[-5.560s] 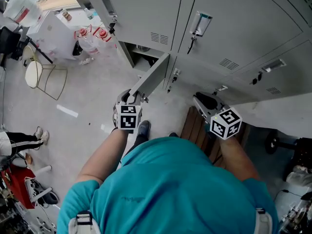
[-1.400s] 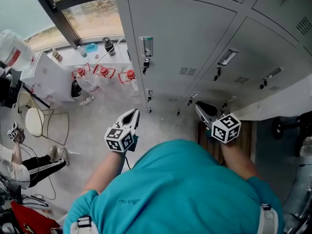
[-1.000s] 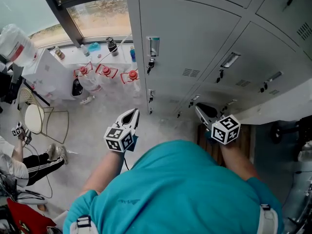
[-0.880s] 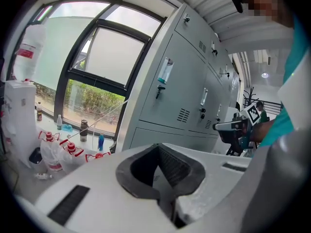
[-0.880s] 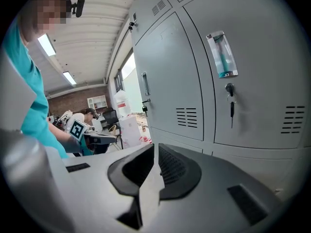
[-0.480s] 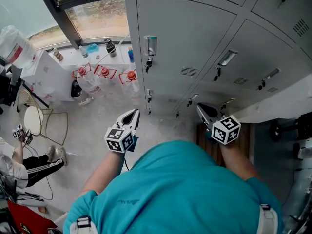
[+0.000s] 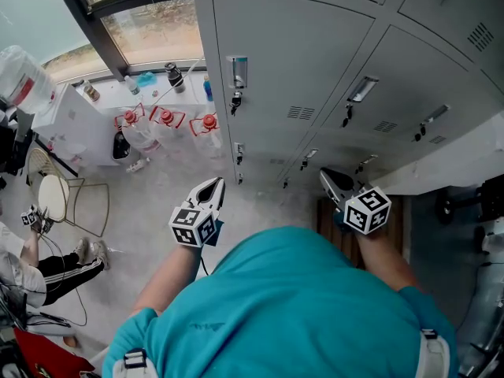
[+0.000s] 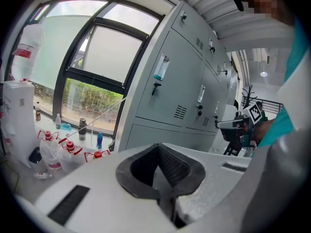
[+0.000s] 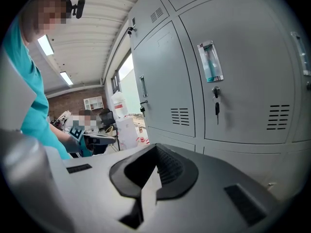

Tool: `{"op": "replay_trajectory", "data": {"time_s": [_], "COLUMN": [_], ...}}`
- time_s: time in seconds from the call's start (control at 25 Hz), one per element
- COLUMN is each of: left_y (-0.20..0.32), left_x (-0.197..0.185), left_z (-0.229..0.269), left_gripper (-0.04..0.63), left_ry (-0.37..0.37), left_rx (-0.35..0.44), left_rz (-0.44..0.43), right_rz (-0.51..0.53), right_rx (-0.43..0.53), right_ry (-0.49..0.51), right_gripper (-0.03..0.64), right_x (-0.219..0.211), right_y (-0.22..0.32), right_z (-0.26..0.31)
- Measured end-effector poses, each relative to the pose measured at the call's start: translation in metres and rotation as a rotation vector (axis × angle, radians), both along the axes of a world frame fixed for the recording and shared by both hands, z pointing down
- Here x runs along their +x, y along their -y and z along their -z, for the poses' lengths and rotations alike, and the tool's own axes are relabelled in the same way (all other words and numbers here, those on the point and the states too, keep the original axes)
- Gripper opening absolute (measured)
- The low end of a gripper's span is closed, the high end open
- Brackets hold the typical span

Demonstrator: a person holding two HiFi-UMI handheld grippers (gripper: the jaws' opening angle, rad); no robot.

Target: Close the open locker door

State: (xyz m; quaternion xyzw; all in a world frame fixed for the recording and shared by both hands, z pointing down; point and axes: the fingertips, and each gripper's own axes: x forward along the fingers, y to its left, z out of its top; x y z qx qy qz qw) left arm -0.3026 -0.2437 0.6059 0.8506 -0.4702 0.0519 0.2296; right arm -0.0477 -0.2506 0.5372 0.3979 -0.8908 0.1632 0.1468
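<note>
While nothing is gripped by either tool, the teal shirt of the person is seen nearest in the head view, with both arms stretched forward from it. At the near left edge, the legs of a seated person are visible.

The left gripper is held over the pale floor, with its marker cube nearest the body. Its jaws are clenched together, tip against tip, with nothing between them, as is shown in the left gripper view. The right gripper is held further right, above brown wooden slats, and its jaws are likewise pressed shut and empty. Both are pointed toward the grey lockers and are held clear of them.

Just beyond the left gripper, the lower locker door at the left end of the row is found closed. It lies flush with its neighbours, and its latch is at its left edge. Above it, the upper door is also shut, and a key is seen hanging under a small clear label holder. Every other door in the row is seen shut as well.

Farther left, a round-seated wire stool is placed on the floor. Beyond it, three clear water jugs with red caps are lined up beside a white water dispenser. Farthest off, a dark-framed window is set behind small bottles on its sill.
</note>
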Motion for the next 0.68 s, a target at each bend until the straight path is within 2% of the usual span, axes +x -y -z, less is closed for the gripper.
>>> {"op": "replay_trajectory", "data": {"time_s": [0.68], "left_y": [0.0026], "left_x": [0.0012], "left_z": [-0.0031], "left_gripper": [0.003], "left_ry": [0.005], "left_rx": [-0.008], "left_rz": [0.009], "right_rz": [0.006], "right_rx": [-0.01], "right_ry": [-0.016], "right_gripper": [-0.002], "right_x": [0.0023], "right_y": [0.0004], "right_z": [-0.0034]}}
